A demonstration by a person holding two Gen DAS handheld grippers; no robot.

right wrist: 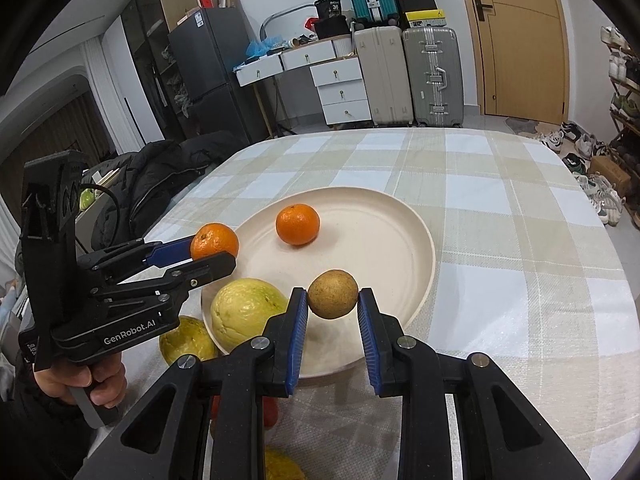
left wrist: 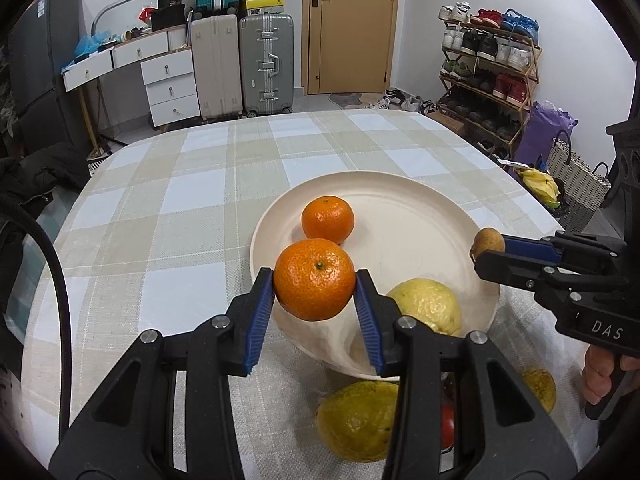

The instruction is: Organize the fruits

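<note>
Gripping a mandarin (left wrist: 315, 279) between its blue pads, the left gripper (left wrist: 315, 286) has its jaws closed on the fruit's sides, holding it above the near-left rim of the cream plate (left wrist: 420, 200). On the plate lie a second mandarin (left wrist: 328, 219) toward the far side and a pale yellow-green fruit (left wrist: 426, 305) against the near rim; its middle and right are bare. A greenish-yellow fruit (left wrist: 356, 420) sits on the tabletop (left wrist: 200, 200) just off the plate's near edge. To the right, the right gripper (right wrist: 333, 296) pinches a small brown fruit (right wrist: 333, 294) over the plate's near rim.
</note>
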